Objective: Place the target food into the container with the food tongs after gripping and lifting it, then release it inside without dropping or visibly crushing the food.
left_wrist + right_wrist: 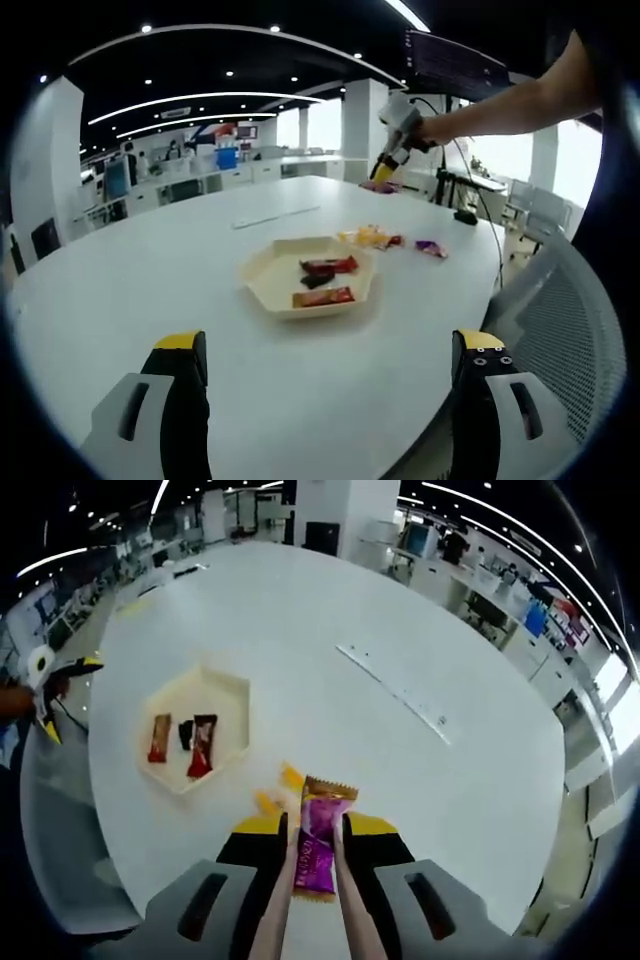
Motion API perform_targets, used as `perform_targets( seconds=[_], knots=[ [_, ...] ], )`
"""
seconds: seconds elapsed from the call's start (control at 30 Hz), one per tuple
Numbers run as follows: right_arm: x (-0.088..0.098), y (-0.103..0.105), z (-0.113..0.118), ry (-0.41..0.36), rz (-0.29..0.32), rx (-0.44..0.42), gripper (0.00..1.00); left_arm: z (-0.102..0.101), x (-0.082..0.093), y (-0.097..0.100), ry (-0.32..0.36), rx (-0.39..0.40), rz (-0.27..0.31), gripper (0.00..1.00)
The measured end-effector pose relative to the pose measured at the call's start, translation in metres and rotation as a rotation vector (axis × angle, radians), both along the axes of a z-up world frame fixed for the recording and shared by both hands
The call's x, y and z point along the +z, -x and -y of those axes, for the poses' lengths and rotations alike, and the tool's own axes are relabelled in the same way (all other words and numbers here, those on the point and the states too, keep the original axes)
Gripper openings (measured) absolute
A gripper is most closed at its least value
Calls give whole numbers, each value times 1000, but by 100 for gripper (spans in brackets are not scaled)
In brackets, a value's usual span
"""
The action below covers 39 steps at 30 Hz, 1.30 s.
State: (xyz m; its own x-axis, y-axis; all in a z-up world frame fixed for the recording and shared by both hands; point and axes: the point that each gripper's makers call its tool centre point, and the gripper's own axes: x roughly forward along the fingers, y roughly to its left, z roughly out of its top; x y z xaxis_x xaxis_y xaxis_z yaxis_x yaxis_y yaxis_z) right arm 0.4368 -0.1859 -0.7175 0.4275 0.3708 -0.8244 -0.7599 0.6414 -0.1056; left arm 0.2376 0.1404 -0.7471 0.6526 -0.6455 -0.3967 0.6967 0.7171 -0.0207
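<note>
A purple snack packet (318, 845) hangs high above the table, pinched between the two beige arms of the food tongs (348, 900). My right gripper (318, 832) is shut on those tongs. In the left gripper view the right gripper (395, 140) hovers over the far table edge in a person's hand, the purple packet (380, 185) below it. The cream hexagonal tray (262, 278) (232, 695) holds a red packet (330, 266), a dark one (315, 281) and an orange one (323, 297). My left gripper (330, 345) is open over the near table, nothing between its jaws.
Loose yellow packets (368, 238) (290, 777) and another purple packet (431, 248) lie on the round white table (150, 280) beside the tray. A grey mesh chair (560, 320) stands at the table's right edge. A white ruler-like strip (395, 692) lies farther out.
</note>
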Motion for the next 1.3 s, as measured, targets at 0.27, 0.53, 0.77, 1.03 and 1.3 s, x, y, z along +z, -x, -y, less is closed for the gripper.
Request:
perform_targets(
  seconds=[0.27,0.53,0.77,1.03,1.3],
  knots=[
    [6,-2,-27,-15,0,35,21,1,0,1,-2,-5,2,99],
    [11,-3,-59,-36,8,76,21,1,0,1,-2,-5,4,99],
    [11,-2,-89,-48,4,116,21,1,0,1,-1,-8,5,99],
    [12,-2,-127,-46,-2,172,21,2,0,2,-12,-12,8,99],
    [16,3,-160,-25,3,256,21,1,1,0,-12,-6,11,99]
  ],
)
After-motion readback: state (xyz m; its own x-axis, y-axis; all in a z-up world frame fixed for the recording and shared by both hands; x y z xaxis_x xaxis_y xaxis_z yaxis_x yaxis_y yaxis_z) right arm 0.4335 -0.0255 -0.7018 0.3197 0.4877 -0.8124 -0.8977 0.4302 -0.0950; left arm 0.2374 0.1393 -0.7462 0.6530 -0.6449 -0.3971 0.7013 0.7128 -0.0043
